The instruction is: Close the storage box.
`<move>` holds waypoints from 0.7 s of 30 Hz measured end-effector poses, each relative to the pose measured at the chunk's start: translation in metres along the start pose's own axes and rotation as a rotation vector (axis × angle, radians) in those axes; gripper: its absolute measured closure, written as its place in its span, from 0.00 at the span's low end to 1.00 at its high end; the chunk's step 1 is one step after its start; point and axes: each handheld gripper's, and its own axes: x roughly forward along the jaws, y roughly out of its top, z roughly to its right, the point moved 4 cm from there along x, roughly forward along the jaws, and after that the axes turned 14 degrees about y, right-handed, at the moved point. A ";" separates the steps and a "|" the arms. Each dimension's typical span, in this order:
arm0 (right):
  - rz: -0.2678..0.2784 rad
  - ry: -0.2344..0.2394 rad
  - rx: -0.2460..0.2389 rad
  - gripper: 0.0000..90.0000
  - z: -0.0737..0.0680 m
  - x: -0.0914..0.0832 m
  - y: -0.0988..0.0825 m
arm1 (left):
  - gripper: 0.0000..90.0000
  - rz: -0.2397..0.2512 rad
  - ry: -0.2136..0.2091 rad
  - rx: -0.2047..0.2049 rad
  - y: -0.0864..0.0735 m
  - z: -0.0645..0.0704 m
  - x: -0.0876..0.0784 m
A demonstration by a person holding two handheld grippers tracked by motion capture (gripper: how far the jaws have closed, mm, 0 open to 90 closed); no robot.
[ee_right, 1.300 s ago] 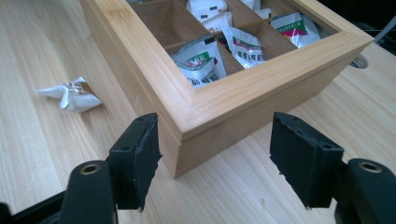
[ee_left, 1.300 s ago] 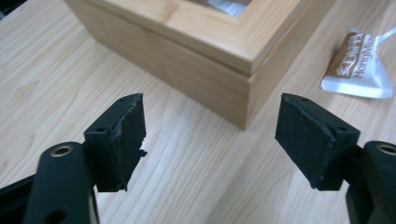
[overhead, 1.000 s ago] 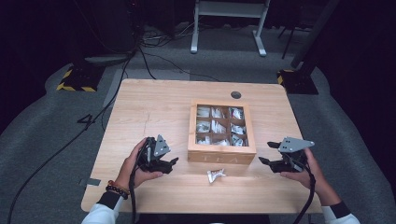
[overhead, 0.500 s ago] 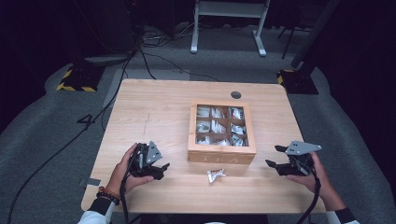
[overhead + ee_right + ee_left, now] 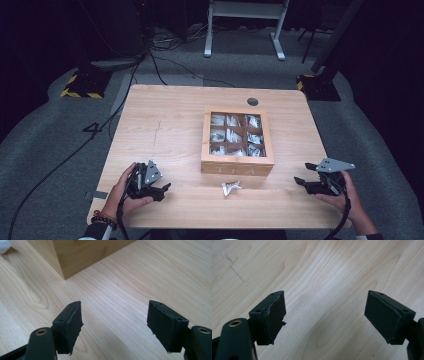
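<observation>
Grippers at the near edge of the surface (image 5: 165, 115), one in each hand. Left gripper (image 5: 162, 189) at about seven o'clock from the wooden tea box (image 5: 237, 167), low over bare wood, spread wide and empty, nothing but grain between the pads (image 5: 275, 315) in the left gripper view. Right gripper (image 5: 301, 181) at about four o'clock from the box, likewise spread wide, holding nothing, pointed toward the box's near right corner (image 5: 62, 262) as seen in the right gripper view. Small crumpled silvery packet (image 5: 231, 187) between the two, loose on the wood at six o'clock from the box, just in front of its lettered face, well apart from both grippers. Box near the middle, lid closed, pale packets visible through the window in several compartments. Round hole (image 5: 252, 101) in the surface at twelve o'clock beyond the box. Farther off, grey floor with cables and a white frame's legs (image 5: 245, 30).
</observation>
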 end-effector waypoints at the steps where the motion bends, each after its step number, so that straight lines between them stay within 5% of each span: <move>1: -0.002 -0.003 0.009 0.32 0.001 -0.001 -0.004 | 0.20 -0.005 -0.002 -0.002 -0.002 0.000 0.000; 11: 0.008 -0.010 0.088 0.31 0.007 -0.005 -0.033 | 0.20 -0.036 -0.033 -0.053 -0.025 -0.002 -0.001; 21: 0.024 -0.001 0.150 0.31 0.008 -0.008 -0.051 | 0.20 -0.030 -0.078 -0.150 -0.041 -0.012 -0.001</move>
